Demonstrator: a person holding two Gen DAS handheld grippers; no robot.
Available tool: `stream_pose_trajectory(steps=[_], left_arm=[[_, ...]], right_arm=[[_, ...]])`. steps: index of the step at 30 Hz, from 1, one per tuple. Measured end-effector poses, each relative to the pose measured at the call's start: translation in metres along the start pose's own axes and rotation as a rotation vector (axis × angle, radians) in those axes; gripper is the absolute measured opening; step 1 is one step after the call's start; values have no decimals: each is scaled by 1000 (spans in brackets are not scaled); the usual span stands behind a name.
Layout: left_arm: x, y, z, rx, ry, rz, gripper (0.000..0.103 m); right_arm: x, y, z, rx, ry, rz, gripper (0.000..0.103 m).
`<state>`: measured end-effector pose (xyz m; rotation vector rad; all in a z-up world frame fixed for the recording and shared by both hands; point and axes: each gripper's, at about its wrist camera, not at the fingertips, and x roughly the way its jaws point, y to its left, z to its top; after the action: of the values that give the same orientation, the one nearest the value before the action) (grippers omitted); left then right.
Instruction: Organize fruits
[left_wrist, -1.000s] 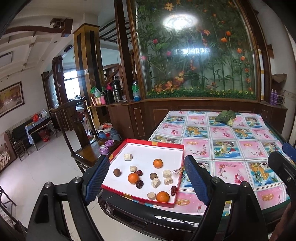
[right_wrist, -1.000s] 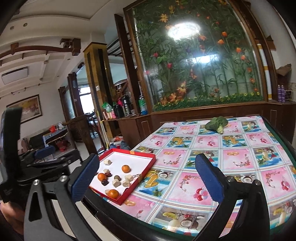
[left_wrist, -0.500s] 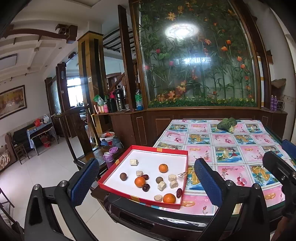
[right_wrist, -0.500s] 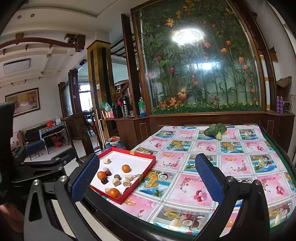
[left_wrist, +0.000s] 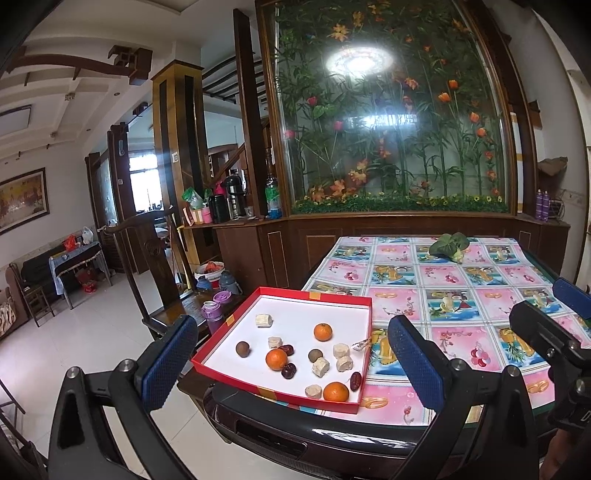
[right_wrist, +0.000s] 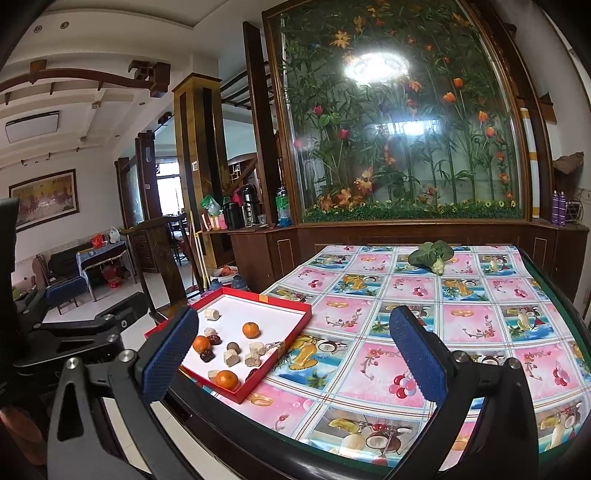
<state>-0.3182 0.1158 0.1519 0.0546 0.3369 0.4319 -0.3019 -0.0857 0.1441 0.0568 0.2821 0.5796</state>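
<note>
Both grippers, left (left_wrist: 291, 354) and right (right_wrist: 293, 349), are spread wide with nothing held, hovering off the table's (right_wrist: 461, 295) near edge. Red tray (left_wrist: 364, 314) sits on the table's near-left corner; loose inside are three oranges (left_wrist: 276, 359), dark dates (left_wrist: 288, 370), brown round fruits (left_wrist: 242, 349) and pale chunks (left_wrist: 320, 366). Leafy greens (right_wrist: 430, 255) lie at the far end, well apart from the tray.

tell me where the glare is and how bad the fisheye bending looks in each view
Left wrist view: a bright ceiling-light reflection on the glass panel washes out the flowers there; pillars and ceiling bow toward the edges; the red tray stays sharp. Right wrist view: same glare patch, table edge curves strongly, corners go dark.
</note>
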Motion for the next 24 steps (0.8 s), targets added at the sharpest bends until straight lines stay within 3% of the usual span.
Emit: stream_pose_trajectory(steps=[18, 24], left_arm=[[24, 13, 4, -35, 41, 2, 103], [35, 8, 6, -20, 44, -34, 103]], right_arm=[[27, 2, -2, -7, 44, 3, 103], [43, -2, -4, 16, 76, 11, 103]])
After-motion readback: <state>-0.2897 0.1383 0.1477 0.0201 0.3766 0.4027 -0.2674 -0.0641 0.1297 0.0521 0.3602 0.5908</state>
